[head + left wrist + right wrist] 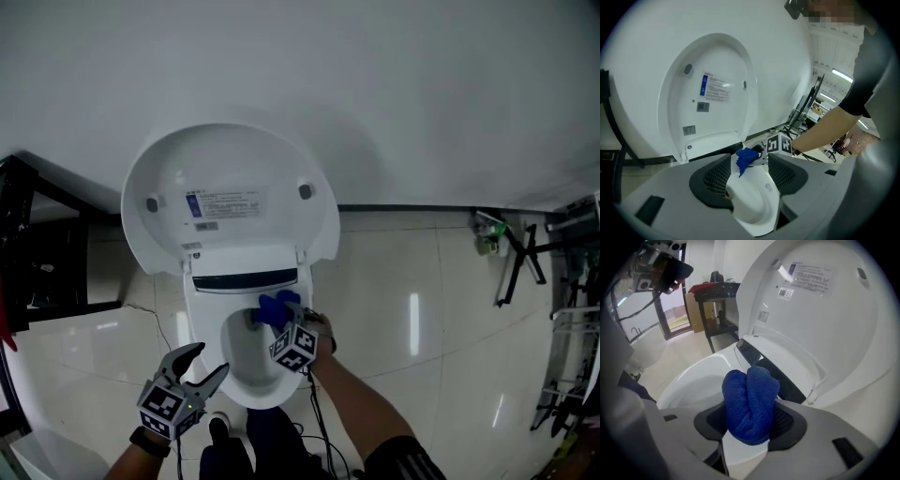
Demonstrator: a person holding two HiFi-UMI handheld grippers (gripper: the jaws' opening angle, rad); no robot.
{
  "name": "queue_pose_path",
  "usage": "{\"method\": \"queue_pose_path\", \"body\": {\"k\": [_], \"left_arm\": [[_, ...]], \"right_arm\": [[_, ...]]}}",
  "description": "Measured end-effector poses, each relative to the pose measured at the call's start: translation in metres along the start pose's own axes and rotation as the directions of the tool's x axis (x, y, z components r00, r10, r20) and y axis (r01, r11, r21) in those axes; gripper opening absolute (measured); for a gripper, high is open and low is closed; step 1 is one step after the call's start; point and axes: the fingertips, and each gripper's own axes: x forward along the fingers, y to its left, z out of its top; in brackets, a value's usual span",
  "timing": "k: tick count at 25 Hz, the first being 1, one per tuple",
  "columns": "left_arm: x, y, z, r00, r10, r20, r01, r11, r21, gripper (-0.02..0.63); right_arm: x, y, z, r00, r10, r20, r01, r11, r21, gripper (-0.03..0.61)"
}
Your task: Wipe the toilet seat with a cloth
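Observation:
The white toilet stands with its lid (230,197) raised against the wall and its seat (202,323) down around the bowl. My right gripper (281,319) is shut on a folded blue cloth (274,309), which it holds at the back of the seat, just below the hinge. In the right gripper view the cloth (750,404) bulges out between the jaws, with the seat (701,371) beyond it. My left gripper (208,361) hangs open by the seat's front left, holding nothing. In the left gripper view the cloth (746,157) shows ahead, between the open jaws.
A black rack (37,253) stands left of the toilet. A stand and clutter (516,253) sit on the glossy tiled floor at the right. The person's legs and shoes (253,441) are at the toilet's front. A dark table (715,291) shows behind.

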Motion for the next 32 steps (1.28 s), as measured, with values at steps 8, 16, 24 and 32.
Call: {"method": "queue_pose_path", "body": {"k": [8, 16, 24, 32], "left_arm": [[0.039, 0.014, -0.035, 0.999, 0.001, -0.033, -0.003, 0.998, -0.070, 0.256], [0.052, 0.000, -0.044, 0.998, -0.025, -0.055, 0.021, 0.997, -0.077, 0.256], [0.059, -0.008, -0.042, 0.996, -0.042, -0.074, 0.037, 0.997, -0.075, 0.256], [0.065, -0.031, -0.052, 0.991, -0.094, -0.092, 0.088, 0.994, -0.063, 0.256]], "right_arm": [[0.063, -0.004, -0.020, 0.997, -0.037, -0.066, 0.023, 0.979, -0.200, 0.233], [0.069, -0.002, -0.038, 0.993, -0.019, -0.114, 0.002, 0.989, -0.148, 0.229], [0.040, 0.054, -0.103, 0.950, 0.178, -0.256, -0.167, 0.984, 0.062, 0.227], [0.010, 0.134, -0.151, 0.940, 0.222, -0.259, -0.193, 0.972, 0.132, 0.227]]}}
